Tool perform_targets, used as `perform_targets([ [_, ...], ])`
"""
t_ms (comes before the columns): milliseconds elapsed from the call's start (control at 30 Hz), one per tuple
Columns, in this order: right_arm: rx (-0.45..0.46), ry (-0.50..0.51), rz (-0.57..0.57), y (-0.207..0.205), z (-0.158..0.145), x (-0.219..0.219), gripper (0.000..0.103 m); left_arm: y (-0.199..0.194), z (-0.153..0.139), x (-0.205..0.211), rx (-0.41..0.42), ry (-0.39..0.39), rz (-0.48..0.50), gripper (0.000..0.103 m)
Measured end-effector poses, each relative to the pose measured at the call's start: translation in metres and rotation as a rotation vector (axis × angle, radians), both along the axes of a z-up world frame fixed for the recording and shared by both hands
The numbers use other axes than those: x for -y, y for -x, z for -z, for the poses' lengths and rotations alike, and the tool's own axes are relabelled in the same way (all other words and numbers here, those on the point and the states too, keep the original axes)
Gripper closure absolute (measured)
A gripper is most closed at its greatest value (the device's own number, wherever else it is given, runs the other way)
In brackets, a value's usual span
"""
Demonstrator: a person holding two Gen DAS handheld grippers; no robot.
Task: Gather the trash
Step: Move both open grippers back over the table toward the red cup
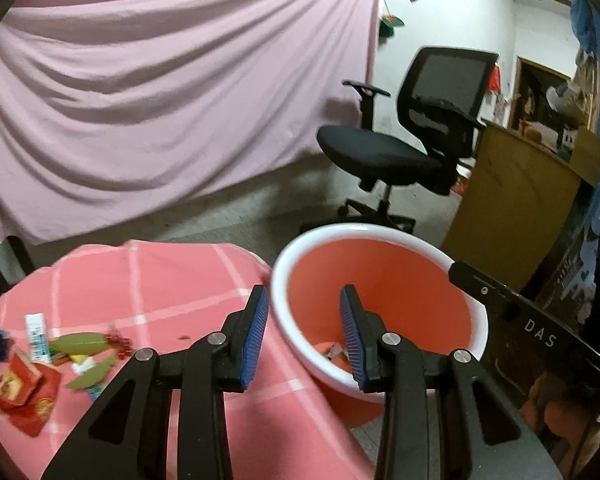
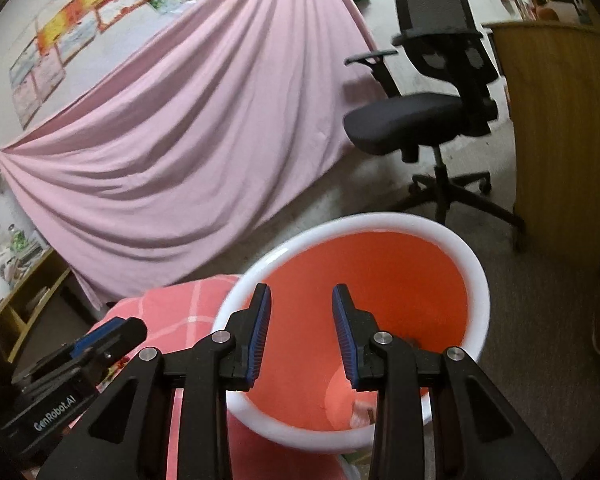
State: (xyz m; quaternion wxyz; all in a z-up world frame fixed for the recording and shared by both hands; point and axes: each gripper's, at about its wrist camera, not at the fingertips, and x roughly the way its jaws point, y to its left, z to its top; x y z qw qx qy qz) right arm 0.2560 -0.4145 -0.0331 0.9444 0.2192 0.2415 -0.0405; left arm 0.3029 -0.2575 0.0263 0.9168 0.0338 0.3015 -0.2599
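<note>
Both the left claw and right claw gape empty over the white-rimmed orange plastic bin, whose bottom scraps sit half-hidden, unidentifiable, behind blue finger pads.

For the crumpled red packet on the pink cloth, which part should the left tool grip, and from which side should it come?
Probably the raised, folded upper edge of the red packet, coming from above with the left tool open. The packet lies crumpled on the checked cloth, so its flat parts give the fingers little to pinch.
</note>
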Motion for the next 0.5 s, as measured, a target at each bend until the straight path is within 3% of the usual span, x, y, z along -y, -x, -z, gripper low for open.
perform_targets([
  [100, 0.046, 0.031, -0.021, 0.002, -0.008, -0.013, 0.071, 0.009, -0.009, -0.018, 0.032, 0.015, -0.037, 0.071],
  [200, 0.111, 0.057, -0.044, 0.007, -0.018, -0.028, 0.063, 0.021, -0.019, -0.037, 0.077, 0.027, -0.080, 0.071],
  [333, 0.211, 0.090, -0.066, 0.016, -0.032, -0.049, 0.054, 0.042, -0.031, -0.071, 0.153, 0.055, -0.164, 0.060],
  [400, 0.261, 0.115, -0.077, 0.021, -0.039, -0.060, 0.049, 0.053, -0.036, -0.089, 0.194, 0.067, -0.214, 0.059],
  [433, 0.286, 0.121, -0.089, 0.024, -0.041, -0.067, 0.043, 0.058, -0.038, -0.098, 0.207, 0.071, -0.233, 0.058],
  [500, 0.318, 0.121, -0.106, 0.027, -0.045, -0.075, 0.022, 0.067, -0.040, -0.114, 0.232, 0.082, -0.276, 0.050],
])
